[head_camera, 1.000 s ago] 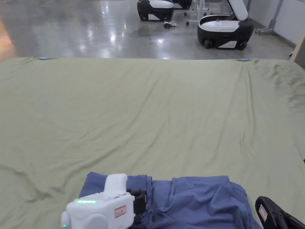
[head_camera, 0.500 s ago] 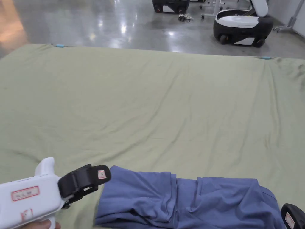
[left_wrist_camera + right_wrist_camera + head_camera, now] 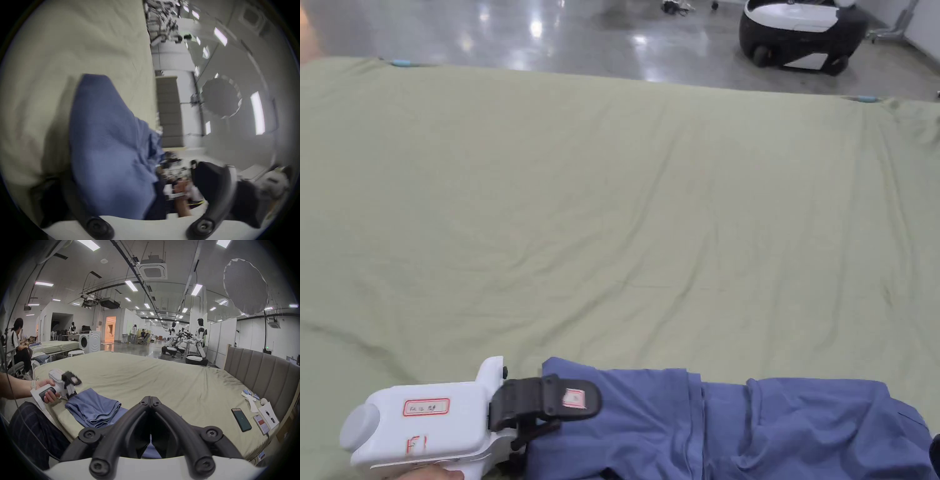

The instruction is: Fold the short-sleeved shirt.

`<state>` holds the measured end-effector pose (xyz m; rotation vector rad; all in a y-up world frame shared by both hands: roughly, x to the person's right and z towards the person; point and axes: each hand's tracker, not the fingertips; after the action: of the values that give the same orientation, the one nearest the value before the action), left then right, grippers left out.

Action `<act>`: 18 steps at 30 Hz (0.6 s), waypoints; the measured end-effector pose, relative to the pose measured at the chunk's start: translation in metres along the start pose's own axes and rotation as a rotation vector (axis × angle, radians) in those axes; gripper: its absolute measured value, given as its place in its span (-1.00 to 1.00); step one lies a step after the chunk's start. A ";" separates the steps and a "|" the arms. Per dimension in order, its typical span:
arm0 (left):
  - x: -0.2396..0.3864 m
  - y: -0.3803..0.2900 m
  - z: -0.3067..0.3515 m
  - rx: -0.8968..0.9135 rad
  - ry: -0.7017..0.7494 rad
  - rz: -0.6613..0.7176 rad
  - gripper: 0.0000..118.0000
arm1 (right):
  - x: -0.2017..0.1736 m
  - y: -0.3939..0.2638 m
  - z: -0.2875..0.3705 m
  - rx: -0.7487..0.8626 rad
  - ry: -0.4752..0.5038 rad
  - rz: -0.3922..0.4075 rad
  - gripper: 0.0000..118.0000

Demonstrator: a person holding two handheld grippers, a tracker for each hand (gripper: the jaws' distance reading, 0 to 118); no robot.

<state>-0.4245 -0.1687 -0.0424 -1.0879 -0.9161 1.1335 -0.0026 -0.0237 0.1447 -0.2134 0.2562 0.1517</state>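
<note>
Left gripper back at the shirt's left edge

One second ago the left gripper (image 3: 562,406) sat over the blue shirt (image 3: 737,425), pointing away from the person. Half a second ago it had swung out to the left, off the cloth, jaws aimed at the shirt's left end. Now it has come back in, jaws spread, the upper one over the shirt's left corner. The right gripper (image 3: 151,398), seen earlier at the lower right of the head view, has slipped from that corner.
</note>
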 end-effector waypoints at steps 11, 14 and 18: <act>0.037 -0.019 0.083 0.325 0.441 -0.058 -0.82 | 0.012 -0.004 0.012 0.043 -0.009 -0.048 -1.00; 0.058 -0.026 0.108 0.359 0.707 -0.194 -0.83 | 0.020 -0.006 0.021 0.083 0.001 -0.089 -1.00; 0.093 -0.040 0.091 0.403 0.759 -0.193 -0.82 | 0.030 -0.009 0.029 0.125 0.014 -0.138 -1.00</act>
<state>-0.4831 -0.0638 0.0203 -0.9528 -0.1735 0.6170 0.0342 -0.0223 0.1664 -0.1071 0.2629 -0.0025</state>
